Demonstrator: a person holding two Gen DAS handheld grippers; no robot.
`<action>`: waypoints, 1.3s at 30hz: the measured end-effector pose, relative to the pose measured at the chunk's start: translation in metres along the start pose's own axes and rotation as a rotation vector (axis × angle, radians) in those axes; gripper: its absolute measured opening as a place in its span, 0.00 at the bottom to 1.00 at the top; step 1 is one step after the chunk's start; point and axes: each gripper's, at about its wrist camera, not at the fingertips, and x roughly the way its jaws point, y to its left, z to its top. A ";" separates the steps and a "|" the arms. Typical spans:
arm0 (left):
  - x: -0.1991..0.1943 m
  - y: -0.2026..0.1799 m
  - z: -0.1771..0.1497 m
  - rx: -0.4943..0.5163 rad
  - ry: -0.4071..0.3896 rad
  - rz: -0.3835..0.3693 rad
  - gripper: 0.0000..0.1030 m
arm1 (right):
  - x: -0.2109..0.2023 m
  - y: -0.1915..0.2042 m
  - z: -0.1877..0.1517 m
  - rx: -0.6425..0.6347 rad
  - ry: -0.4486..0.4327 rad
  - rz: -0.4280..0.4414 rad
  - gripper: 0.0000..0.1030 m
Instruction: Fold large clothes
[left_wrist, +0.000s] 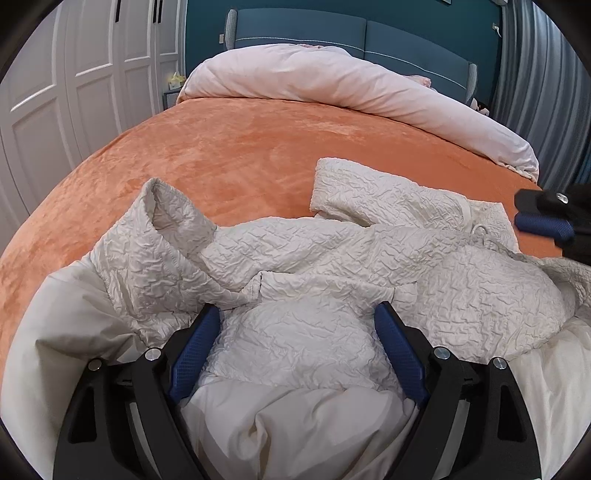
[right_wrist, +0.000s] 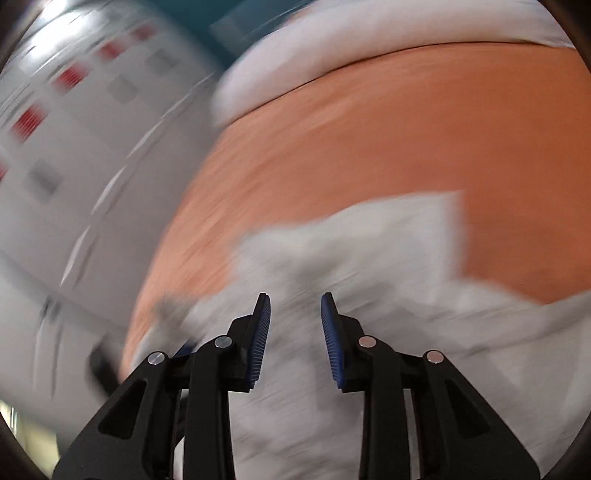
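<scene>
Hovering wide-open left gripper (left_wrist: 297, 314) and empty, part-open right gripper (right_wrist: 295, 306) over crumpled white jacket (left_wrist: 332, 266) just ahead, folding barely starting

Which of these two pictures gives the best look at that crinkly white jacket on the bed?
The left wrist view. There the jacket is sharp: its crinkled fabric, a sleeve and the smooth lining all show, spread over the orange bedspread. The right wrist view is blurred, so the jacket is only a pale smear.

I see orange bedspread (left_wrist: 236, 147) covering bed; pale pink duvet (left_wrist: 332, 81) bunched against teal headboard (left_wrist: 303, 27); white wardrobe doors (left_wrist: 74, 74) at left; grey curtain (left_wrist: 535, 66) at right.
</scene>
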 end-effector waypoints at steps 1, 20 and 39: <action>0.000 0.000 0.000 0.001 0.000 0.002 0.82 | 0.002 -0.006 0.005 0.020 -0.005 -0.030 0.27; 0.001 -0.003 0.000 0.001 -0.006 0.009 0.82 | 0.051 0.039 -0.033 -0.164 0.264 0.027 0.07; 0.002 -0.003 0.000 0.001 -0.007 0.010 0.82 | 0.049 0.042 -0.032 -0.154 0.206 -0.107 0.07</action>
